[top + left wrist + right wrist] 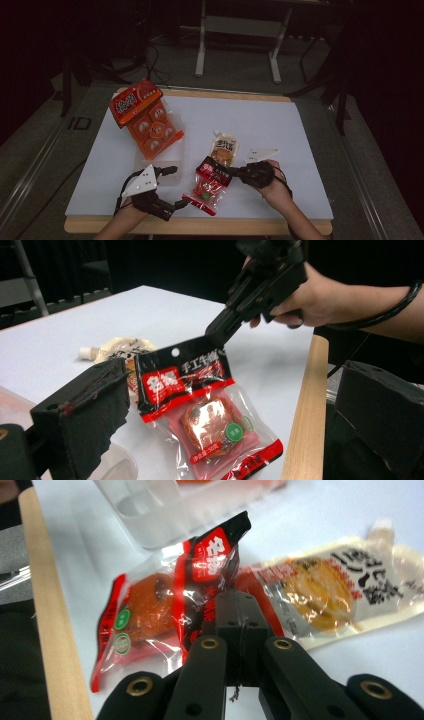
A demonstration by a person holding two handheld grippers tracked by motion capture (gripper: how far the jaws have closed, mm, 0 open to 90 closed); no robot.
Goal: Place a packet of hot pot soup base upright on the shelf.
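Observation:
A snack packet (209, 185) with a black and red header and a clear window over an orange-brown snack hangs tilted near the table's front edge. My right gripper (231, 171) is shut on its top edge, and the header crumples around the closed tips (240, 610). The packet (150, 610) slopes down to the left, away from them. In the left gripper view the right gripper (216, 335) pinches the header's top right corner, and the packet (200, 405) lies with its lower end on the white sheet. My left gripper (177, 187) stands open just left of the packet, nothing between its pads.
A beige spouted pouch (223, 149) lies flat behind the packet. An orange multi-pack box (145, 117) sits at the back left, with a clear plastic container (167, 165) in front of it. A white sheet (270, 125) covers the table, whose wooden edge (250, 226) runs along the front.

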